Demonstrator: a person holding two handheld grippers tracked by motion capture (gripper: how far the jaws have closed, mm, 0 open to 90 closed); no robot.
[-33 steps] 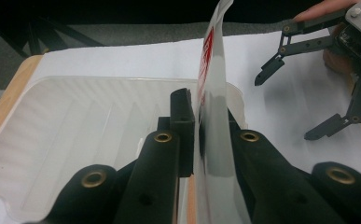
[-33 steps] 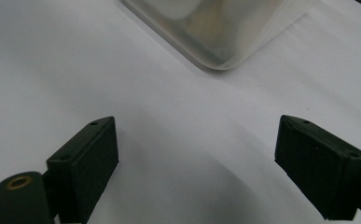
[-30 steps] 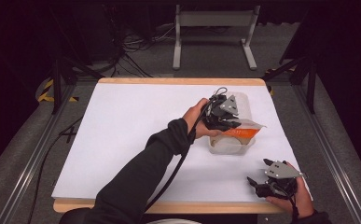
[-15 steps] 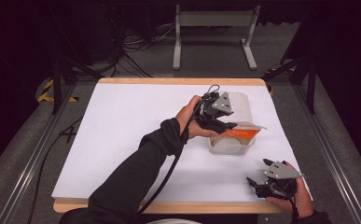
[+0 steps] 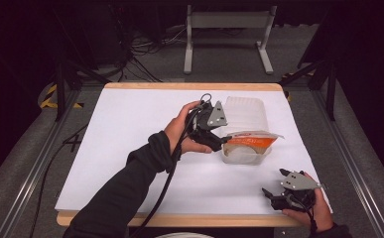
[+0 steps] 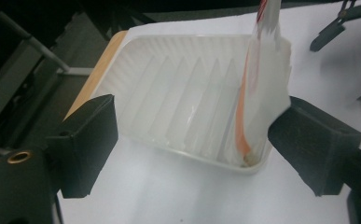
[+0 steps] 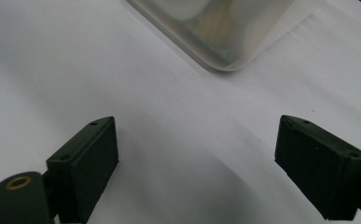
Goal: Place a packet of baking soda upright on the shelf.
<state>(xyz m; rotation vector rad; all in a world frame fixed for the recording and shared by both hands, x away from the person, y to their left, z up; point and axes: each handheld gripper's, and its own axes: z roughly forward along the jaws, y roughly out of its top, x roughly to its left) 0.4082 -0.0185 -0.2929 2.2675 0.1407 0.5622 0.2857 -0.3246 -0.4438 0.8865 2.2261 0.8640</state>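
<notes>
Clear plastic tray [image 5: 244, 151] with an orange-and-white film lid [image 5: 251, 137] peeled up, at roughly 3 o'clock from the bench centre; a second ribbed clear tray [image 5: 246, 114] just beyond at 12 o'clock from it. Left gripper [image 5: 218, 141] at the tray's 9 o'clock edge, fingers spread wide, one finger [image 6: 315, 140] touching the lifted film, nothing clamped. Right gripper [image 5: 274, 194] resting near the bench's front edge at 5 o'clock, fingers apart and empty. Judging by that, lid partly off, contents not yet removed. White-covered bench [image 5: 130, 129] with wooden rim; around it grey floor, cables, a metal stand at 12 o'clock, dark surroundings.
</notes>
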